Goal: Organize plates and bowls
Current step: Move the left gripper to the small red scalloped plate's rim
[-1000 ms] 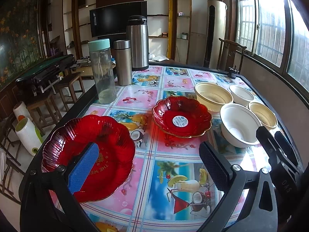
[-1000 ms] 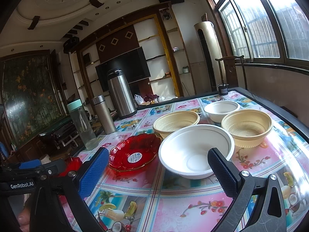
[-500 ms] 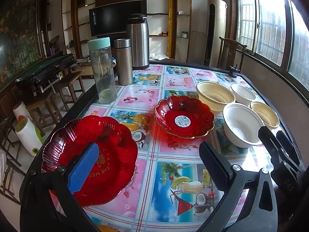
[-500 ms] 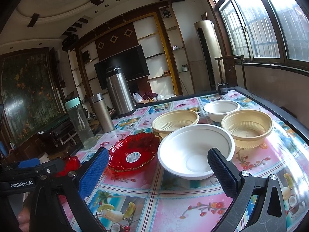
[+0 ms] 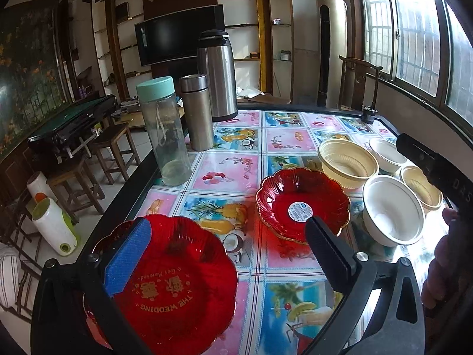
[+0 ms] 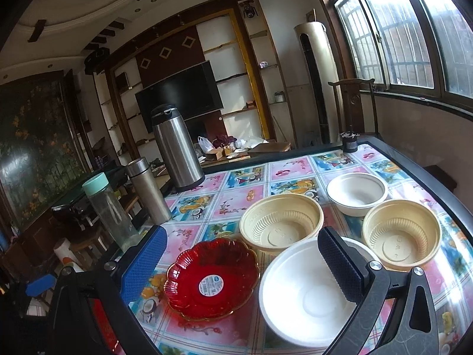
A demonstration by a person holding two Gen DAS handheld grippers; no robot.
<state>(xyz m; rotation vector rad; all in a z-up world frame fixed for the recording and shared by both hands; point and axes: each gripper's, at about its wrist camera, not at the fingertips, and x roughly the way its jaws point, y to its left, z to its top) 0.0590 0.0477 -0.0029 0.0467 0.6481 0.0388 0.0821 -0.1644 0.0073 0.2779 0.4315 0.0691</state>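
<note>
A large red plate (image 5: 177,281) with gold lettering lies at the table's near left corner. My left gripper (image 5: 229,256) hangs open just above it, its blue pad (image 5: 130,260) over the plate's left rim. A small red plate (image 5: 301,204) (image 6: 211,278) sits mid-table. To its right stands a large white bowl (image 5: 393,210) (image 6: 307,295). My right gripper (image 6: 242,266) is open, its black finger (image 6: 340,266) over that bowl. Behind are a large cream bowl (image 6: 280,222), a small white bowl (image 6: 357,189) and a small cream bowl (image 6: 402,233).
A glass bottle (image 5: 164,136) with a teal lid, a steel flask (image 5: 196,112) and a steel thermos jug (image 5: 217,74) stand at the table's far left. A small black cup (image 6: 350,142) sits at the far corner. Wooden stools (image 5: 115,148) stand left of the table's black edge (image 5: 139,189).
Both grippers have moved forward over the table. The large red plate now lies more between my left fingers, and my right black finger now overlaps the large white bowl.
</note>
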